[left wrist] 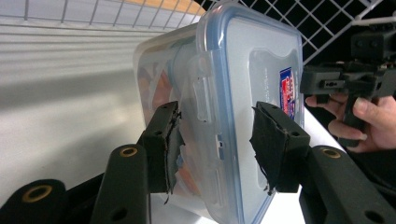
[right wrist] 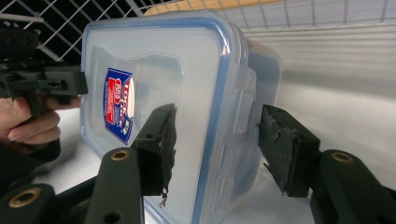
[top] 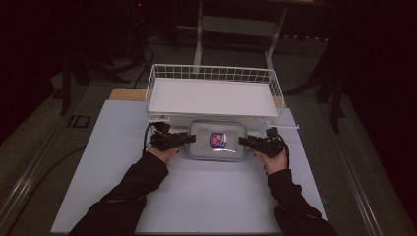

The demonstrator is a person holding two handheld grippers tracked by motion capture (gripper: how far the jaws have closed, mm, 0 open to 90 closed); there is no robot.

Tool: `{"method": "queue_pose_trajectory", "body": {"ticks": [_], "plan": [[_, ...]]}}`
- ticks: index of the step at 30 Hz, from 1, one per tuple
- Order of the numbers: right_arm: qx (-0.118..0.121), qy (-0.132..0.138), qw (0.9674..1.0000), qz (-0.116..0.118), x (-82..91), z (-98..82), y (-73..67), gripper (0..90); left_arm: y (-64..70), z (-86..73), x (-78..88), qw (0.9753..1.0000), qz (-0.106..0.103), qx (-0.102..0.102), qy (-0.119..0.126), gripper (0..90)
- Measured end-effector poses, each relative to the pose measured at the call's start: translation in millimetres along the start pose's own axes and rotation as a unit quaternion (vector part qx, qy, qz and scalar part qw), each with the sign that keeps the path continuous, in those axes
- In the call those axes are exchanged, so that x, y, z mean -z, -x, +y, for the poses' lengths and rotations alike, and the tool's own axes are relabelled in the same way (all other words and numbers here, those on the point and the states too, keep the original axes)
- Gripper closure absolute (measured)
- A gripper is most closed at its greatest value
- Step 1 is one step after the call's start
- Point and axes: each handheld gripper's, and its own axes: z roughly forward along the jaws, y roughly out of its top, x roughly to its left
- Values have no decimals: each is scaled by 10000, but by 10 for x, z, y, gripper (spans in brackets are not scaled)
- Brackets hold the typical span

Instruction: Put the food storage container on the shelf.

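A clear plastic container with a blue-rimmed lid and a red and blue label lies flat on the white board, just in front of the wire basket. My left gripper is at its left side and my right gripper at its right side. In the left gripper view the container has its latch edge between the jaws of my left gripper, which stand apart, one over the lid and one under the body. The right gripper view shows the same straddle: container, right gripper, pads not pressing.
A white wire basket with a white liner stands directly behind the container. The white board covers the table. Dark floor and stand legs lie beyond. The opposite hand and its gripper are seen across the lid.
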Motion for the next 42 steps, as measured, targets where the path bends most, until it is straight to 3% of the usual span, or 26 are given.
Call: {"method": "queue_pose_trajectory", "body": {"ticks": [4,9,12,18,21,26,28,30,35,39,42], "plan": [[177,79,9994,-273,-25,40,-75,507,-17,1,-30,9998,153,-35,125,491],[143,185,9980,-581,-66,63,-102,461,-8,7,-60,9991,301,-3,285,462],[186,247,9966,-763,-88,58,-111,438,-2,3,-74,9979,517,-115,380,427],[161,400,9934,-1062,-116,42,-142,384,-4,5,-82,9978,509,-76,410,420],[356,444,9926,-1076,-88,25,-199,354,49,-2,-27,9965,647,-247,477,383],[522,490,9931,-932,6,8,-367,341,108,-27,110,9972,489,-363,437,333],[569,515,9933,-861,41,0,-438,341,144,-48,158,9960,649,-469,401,321],[593,521,9940,-761,66,-15,-506,342,146,-66,211,9966,598,-423,370,321],[801,453,9943,-545,84,-87,-702,375,208,-132,342,9972,403,-572,270,280],[946,384,9937,-465,74,-150,-837,460,283,-194,453,9975,315,-592,209,217],[1042,208,9933,-453,36,-194,-905,532,325,-226,502,9982,290,-527,-71,141]]}}
